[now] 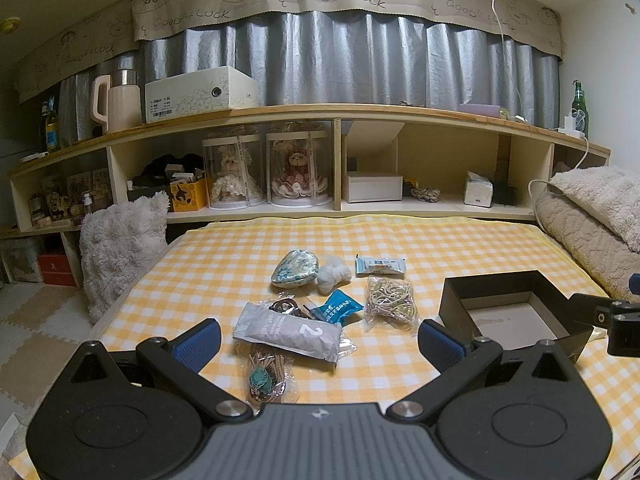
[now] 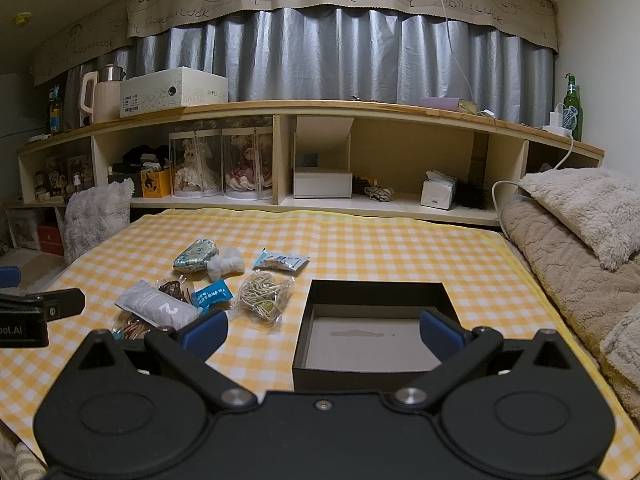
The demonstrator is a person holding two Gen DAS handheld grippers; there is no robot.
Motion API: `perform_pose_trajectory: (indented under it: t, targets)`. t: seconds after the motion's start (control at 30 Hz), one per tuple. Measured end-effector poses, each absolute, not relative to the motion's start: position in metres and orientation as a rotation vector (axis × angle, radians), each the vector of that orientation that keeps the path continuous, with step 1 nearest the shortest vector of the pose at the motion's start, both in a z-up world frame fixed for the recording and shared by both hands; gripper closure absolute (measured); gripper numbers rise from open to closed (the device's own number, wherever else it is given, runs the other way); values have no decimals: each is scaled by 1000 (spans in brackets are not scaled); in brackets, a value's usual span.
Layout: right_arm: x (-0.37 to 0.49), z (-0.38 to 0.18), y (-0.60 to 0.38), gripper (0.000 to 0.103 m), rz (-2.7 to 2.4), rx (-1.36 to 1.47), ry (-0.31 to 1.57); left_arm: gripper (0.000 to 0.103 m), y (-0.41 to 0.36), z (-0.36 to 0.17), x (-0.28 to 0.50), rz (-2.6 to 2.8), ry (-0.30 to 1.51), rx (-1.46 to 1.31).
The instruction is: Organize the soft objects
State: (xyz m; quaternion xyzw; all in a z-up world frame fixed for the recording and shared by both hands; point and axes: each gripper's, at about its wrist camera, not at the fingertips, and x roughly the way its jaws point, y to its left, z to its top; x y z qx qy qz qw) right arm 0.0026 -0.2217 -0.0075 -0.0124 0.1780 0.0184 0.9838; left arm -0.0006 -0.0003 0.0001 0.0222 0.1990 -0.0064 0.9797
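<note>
We have both tools hovering low over the near edge of the bed, nothing gripped: the left hand-held gripper (image 1: 319, 340) stands wide open above the cluster of soft things, and the right hand-held gripper (image 2: 323, 334) is just as wide, poised over the empty black box (image 2: 304, 320).

The goods lie left of that box on the checked cloth (image 2: 400, 248). Nearest us is the grey pouch (image 1: 288, 334), overlapping a clear bag of brown cords (image 1: 266, 376); beyond sit a small blue sachet (image 1: 334, 309), a bag of pale cord (image 1: 390, 302), a foil-wrapped lump (image 1: 295, 269), a white fluffy ball (image 1: 333, 274) and a flat pale packet (image 1: 380, 266).

All look light and yielding — the plastic skins likely slippery, so we would pinch across a bulging middle, not a loose corner. The box walls stand stiff and upright, so loads should go in from above. Open cloth lies far and right; pillows crowd the right edge.
</note>
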Motion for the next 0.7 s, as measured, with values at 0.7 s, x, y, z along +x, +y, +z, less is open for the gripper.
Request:
perform_pose_trajectory:
  t: [0.7]
  targets:
    - [9,-1,-222,0,44,-3,339,0,-9,5,10,-24,363,70]
